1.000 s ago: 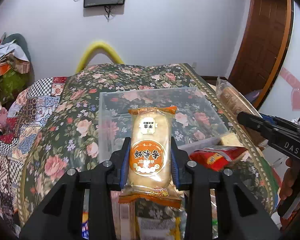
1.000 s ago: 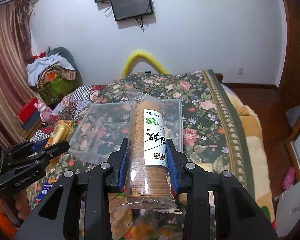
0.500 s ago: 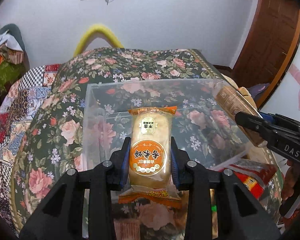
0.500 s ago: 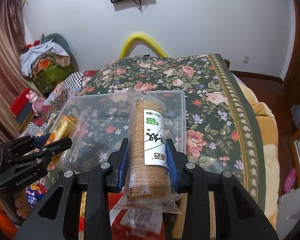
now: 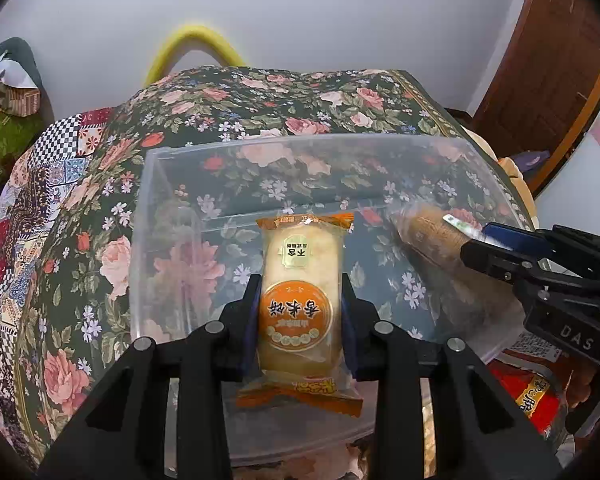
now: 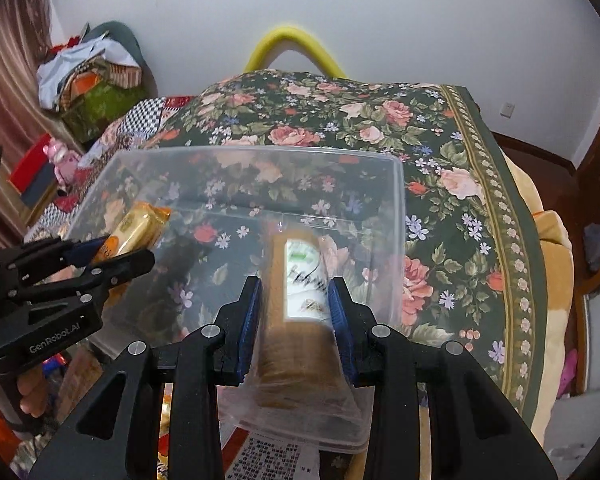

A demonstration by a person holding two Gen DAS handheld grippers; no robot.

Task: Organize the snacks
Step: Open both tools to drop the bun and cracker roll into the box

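My left gripper (image 5: 302, 304) is shut on an orange-and-yellow rice cracker packet (image 5: 302, 292) and holds it over the clear plastic bin (image 5: 300, 148) on the floral bed. My right gripper (image 6: 294, 308) is shut on a clear sleeve of round brown biscuits (image 6: 296, 312), also inside the bin's outline (image 6: 260, 156). In the left wrist view the right gripper (image 5: 500, 254) comes in from the right with the biscuit sleeve (image 5: 428, 236). In the right wrist view the left gripper (image 6: 100, 256) comes in from the left with the cracker packet (image 6: 140, 228).
A red snack packet (image 5: 536, 396) lies by the bin's near right corner, and printed packets (image 6: 276, 456) lie below the bin's near edge. The floral bedspread (image 6: 440, 160) extends behind and right. Piled clothes and boxes (image 6: 88, 80) stand at the left.
Both grippers moved forward and down with their packets, from in front of the bin to over and into it. The bin looms larger in both views.
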